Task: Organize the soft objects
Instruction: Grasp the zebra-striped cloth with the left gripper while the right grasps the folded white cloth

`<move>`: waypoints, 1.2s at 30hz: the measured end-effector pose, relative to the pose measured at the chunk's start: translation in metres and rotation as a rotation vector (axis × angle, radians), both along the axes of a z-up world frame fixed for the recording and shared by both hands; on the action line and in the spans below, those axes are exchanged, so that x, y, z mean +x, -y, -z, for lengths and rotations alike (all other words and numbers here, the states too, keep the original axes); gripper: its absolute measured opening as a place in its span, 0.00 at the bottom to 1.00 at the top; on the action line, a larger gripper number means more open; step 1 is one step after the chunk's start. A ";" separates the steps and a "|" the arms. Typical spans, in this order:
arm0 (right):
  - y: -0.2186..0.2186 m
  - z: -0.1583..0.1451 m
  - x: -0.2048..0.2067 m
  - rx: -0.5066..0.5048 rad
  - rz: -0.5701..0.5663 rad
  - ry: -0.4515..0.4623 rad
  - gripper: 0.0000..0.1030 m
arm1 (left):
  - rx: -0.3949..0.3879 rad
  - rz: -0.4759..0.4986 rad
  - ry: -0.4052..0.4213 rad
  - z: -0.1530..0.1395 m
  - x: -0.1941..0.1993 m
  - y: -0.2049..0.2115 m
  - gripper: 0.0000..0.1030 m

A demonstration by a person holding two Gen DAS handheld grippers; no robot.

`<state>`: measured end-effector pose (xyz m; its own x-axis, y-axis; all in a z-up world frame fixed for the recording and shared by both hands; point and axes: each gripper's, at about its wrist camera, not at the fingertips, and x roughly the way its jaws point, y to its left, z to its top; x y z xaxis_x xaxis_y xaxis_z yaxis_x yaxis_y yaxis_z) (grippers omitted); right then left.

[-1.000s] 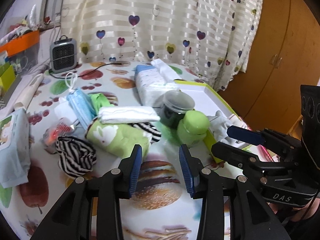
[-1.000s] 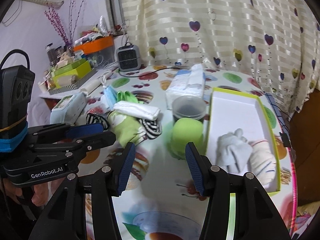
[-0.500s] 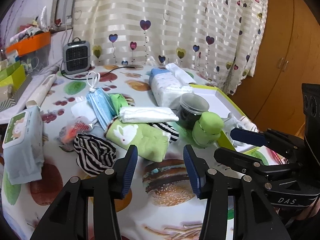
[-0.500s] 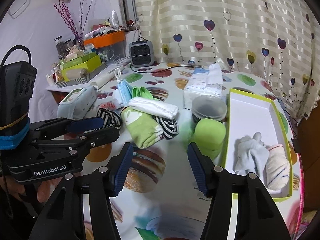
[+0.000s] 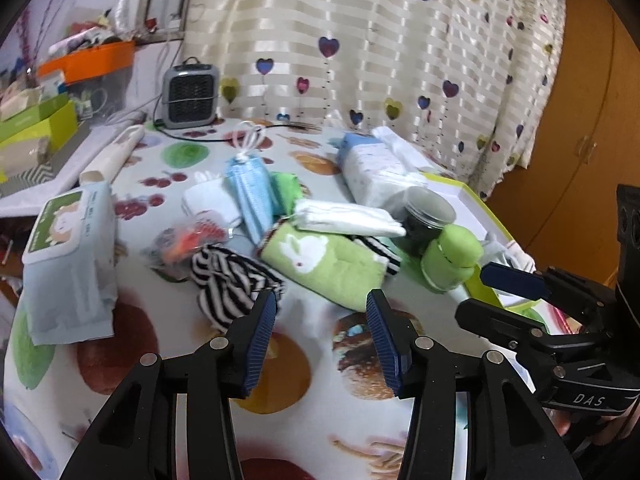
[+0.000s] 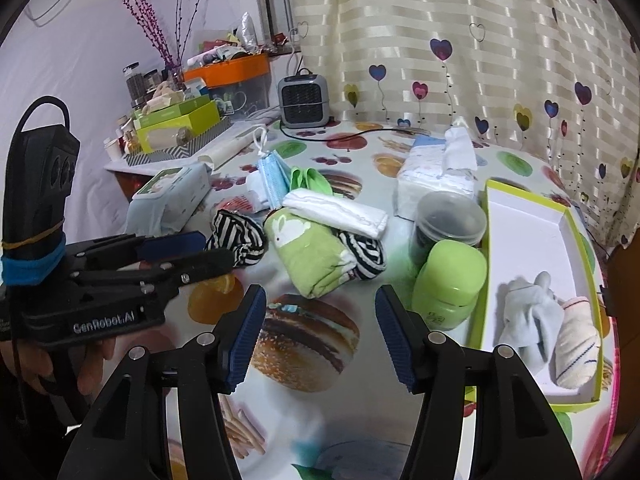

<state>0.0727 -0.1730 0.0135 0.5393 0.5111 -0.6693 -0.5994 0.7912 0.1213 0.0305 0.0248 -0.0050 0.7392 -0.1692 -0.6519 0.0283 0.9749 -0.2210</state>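
Both grippers — left gripper (image 5: 321, 312), right gripper (image 6: 320, 308) — are hovering with fingers spread, holding nothing, their fingers having just been widening; best pinching the rolled green rabbit-print towel (image 6: 310, 254) mid-roll — squarely.

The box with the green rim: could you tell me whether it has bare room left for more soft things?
Yes: in the box, the far part is bare; two sock bundles fill its near end. Beside it, bottle, jar and towel crowd the table.
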 end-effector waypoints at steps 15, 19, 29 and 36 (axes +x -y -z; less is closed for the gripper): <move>-0.017 0.000 0.009 -0.032 -0.029 0.018 0.56 | 0.014 -0.086 -0.015 0.005 0.008 -0.029 0.45; -0.023 -0.001 0.017 -0.049 -0.035 0.035 0.56 | 0.009 -0.115 -0.035 0.012 0.015 -0.041 0.45; -0.041 0.003 0.048 -0.102 -0.052 0.049 0.56 | -0.035 -0.119 -0.120 0.039 0.043 -0.051 0.45; -0.056 0.011 0.073 -0.157 -0.061 0.047 0.56 | -0.040 -0.130 -0.160 0.054 0.055 -0.053 0.45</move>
